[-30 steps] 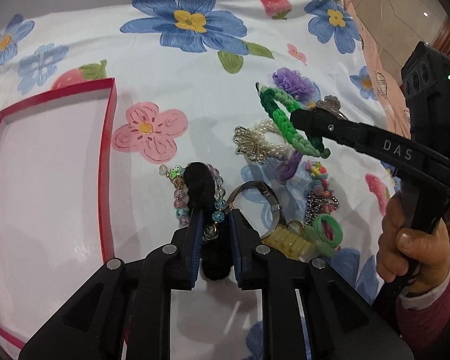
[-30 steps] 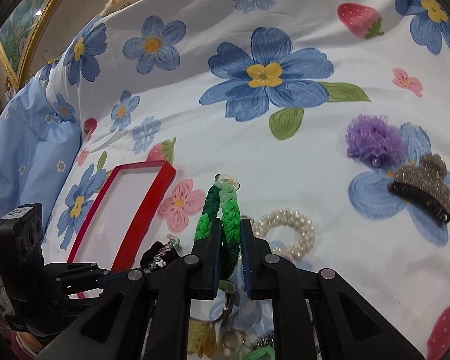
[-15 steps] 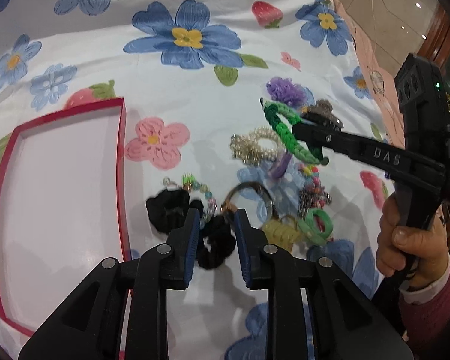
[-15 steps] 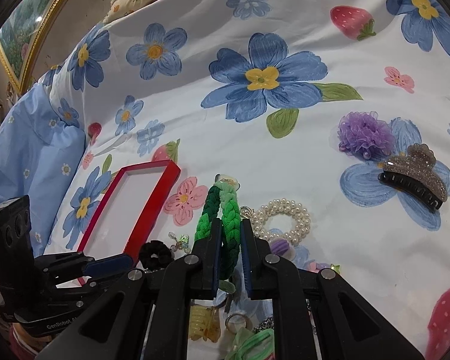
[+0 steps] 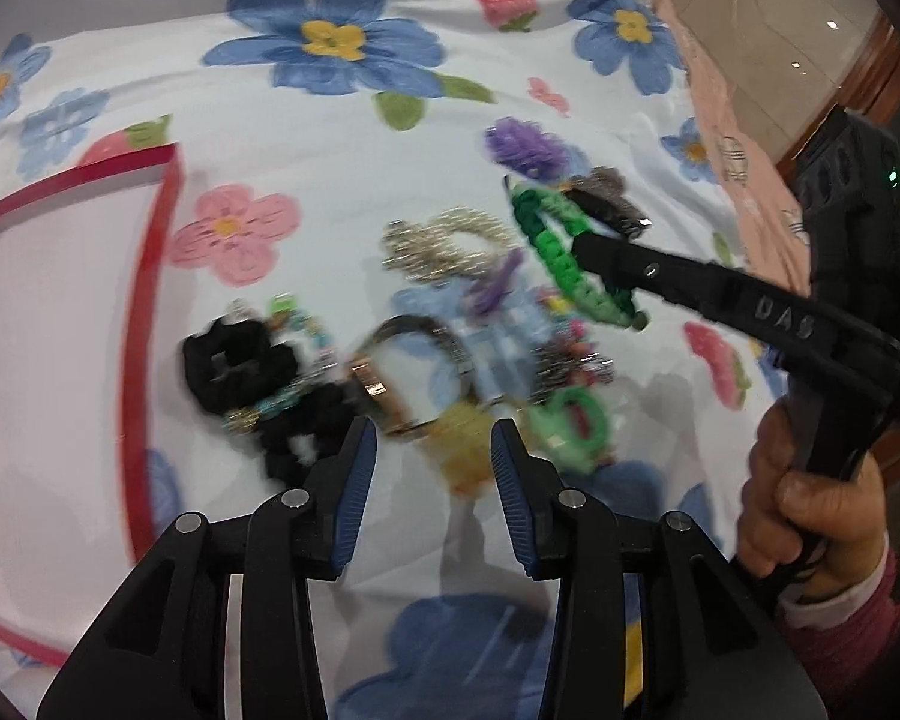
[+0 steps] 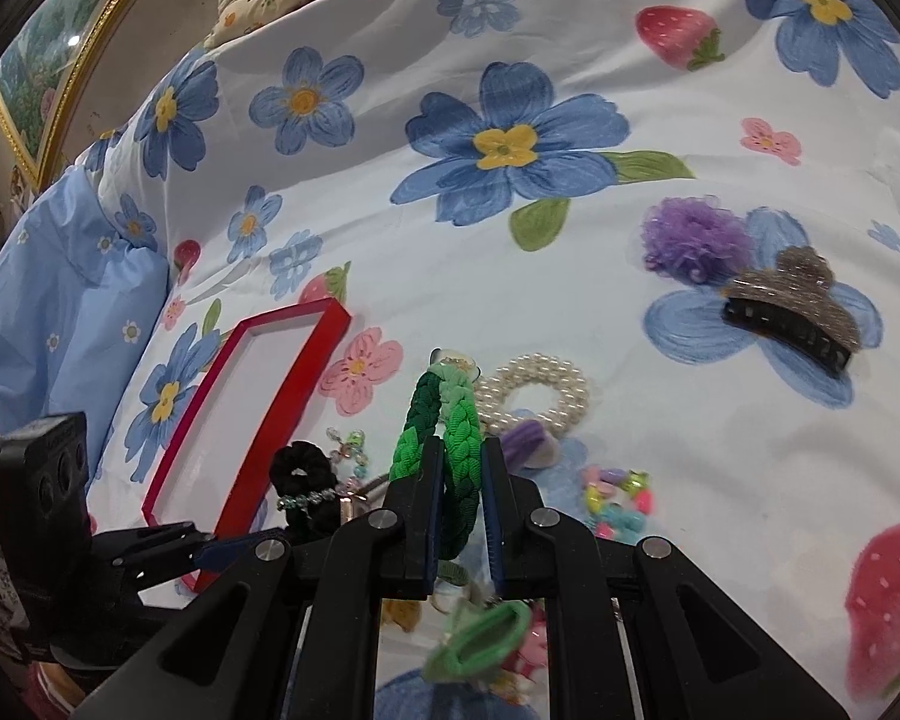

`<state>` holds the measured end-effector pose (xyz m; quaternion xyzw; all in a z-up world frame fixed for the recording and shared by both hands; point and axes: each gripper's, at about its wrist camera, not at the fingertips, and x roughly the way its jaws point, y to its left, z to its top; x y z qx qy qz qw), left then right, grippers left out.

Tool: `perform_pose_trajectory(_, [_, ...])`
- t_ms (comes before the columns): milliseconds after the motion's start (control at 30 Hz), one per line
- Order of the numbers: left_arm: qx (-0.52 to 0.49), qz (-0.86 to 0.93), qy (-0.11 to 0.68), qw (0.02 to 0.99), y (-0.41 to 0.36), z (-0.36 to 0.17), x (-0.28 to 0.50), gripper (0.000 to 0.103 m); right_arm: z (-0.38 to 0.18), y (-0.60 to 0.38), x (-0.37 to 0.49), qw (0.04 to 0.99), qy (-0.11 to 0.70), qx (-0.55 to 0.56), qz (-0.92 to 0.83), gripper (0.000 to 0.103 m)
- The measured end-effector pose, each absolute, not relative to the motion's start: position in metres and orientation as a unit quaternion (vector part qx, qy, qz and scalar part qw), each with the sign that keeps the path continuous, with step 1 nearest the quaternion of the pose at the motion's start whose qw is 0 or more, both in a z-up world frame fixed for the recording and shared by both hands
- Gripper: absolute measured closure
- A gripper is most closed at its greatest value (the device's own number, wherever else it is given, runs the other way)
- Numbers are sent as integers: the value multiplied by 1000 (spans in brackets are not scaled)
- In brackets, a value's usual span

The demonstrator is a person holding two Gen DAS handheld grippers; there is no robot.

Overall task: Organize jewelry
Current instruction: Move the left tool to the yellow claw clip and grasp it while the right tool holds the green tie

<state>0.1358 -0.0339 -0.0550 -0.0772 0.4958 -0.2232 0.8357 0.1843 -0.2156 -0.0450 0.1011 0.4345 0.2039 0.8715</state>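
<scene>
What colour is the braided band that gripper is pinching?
Two greens, dark and bright, on the braided band; clearest in the right wrist view.

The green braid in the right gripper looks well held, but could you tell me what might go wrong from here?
1. The green braid is pinched at one part only by the right gripper; its free loop could snag the pearl bracelet beside it.
2. The left gripper is open over a tangled pile; closing there could catch the metal bangle along with the black scrunchie.
3. The red tray sits on soft bedding and could shift.
</scene>
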Motion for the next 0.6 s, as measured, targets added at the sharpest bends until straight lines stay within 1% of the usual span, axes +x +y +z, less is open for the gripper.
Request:
perform_pose_trajectory(33, [-77, -227, 495, 835, -38, -54, 135, 58, -44, -219, 183, 873, 434, 102, 201, 91])
perform_pose_trajectory(67, [-73, -226, 494, 837, -44, -55, 135, 50, -43, -223, 181, 874, 432, 102, 197, 91])
perform_pose_trajectory(100, [-67, -224, 493, 838, -51, -56, 135, 47, -43, -227, 179, 875, 431, 103, 194, 91])
perform_pose_trajectory(200, [-53, -221, 499, 837, -66, -67, 136, 48, -44, -237, 177, 876, 431, 110, 186, 91])
perform_pose_trajectory(233, [-49, -219, 503, 835, -69, -71, 137, 49, -45, -239, 177, 876, 431, 112, 184, 91])
perform_pose_trajectory(300, [-47, -210, 512, 831, -71, -82, 139, 67, -47, -244, 176, 875, 433, 116, 183, 91])
perform_pose_trajectory(367, [-59, -211, 516, 828, -68, -88, 140, 68, -47, -247, 174, 875, 433, 117, 182, 91])
perform_pose_trajectory(467, [-62, -208, 509, 833, -64, -86, 139, 77, -45, -250, 170, 877, 428, 118, 183, 91])
perform_pose_trajectory(600, [-65, -212, 496, 839, -60, -77, 133, 77, -43, -249, 165, 878, 425, 119, 187, 91])
